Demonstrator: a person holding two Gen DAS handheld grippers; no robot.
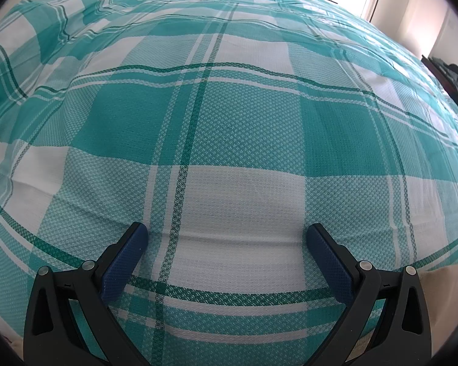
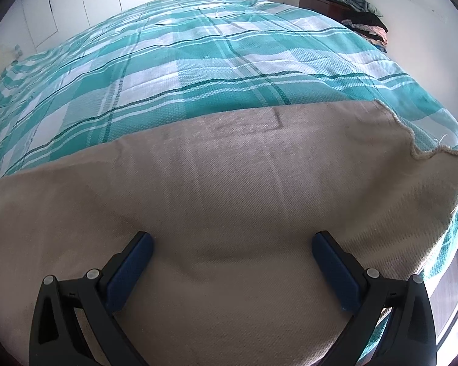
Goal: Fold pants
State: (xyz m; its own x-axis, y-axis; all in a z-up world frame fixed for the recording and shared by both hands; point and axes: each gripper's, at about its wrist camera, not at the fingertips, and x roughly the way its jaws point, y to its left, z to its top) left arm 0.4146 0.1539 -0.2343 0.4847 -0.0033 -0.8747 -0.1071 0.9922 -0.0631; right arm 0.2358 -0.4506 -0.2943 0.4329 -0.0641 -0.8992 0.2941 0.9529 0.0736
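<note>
Left tongs [image 1: 227, 233] spread wide, nothing between the blue pads [image 1: 123, 262], hovering over bare teal-and-white checked bedspread [image 1: 229, 116]. Right tongs [image 2: 232, 242] also wide, empty, right above the beige pants [image 2: 229, 189]. Pants lie flat across the near edge of the bed, on top of the bedspread; frayed hem [image 2: 424, 149] at the right side, near the bed's corner. Far right bg: pile of clothes [image 2: 363, 21] on a dark wood cabinet [image 2: 317, 3], well apart from the pants.
</note>
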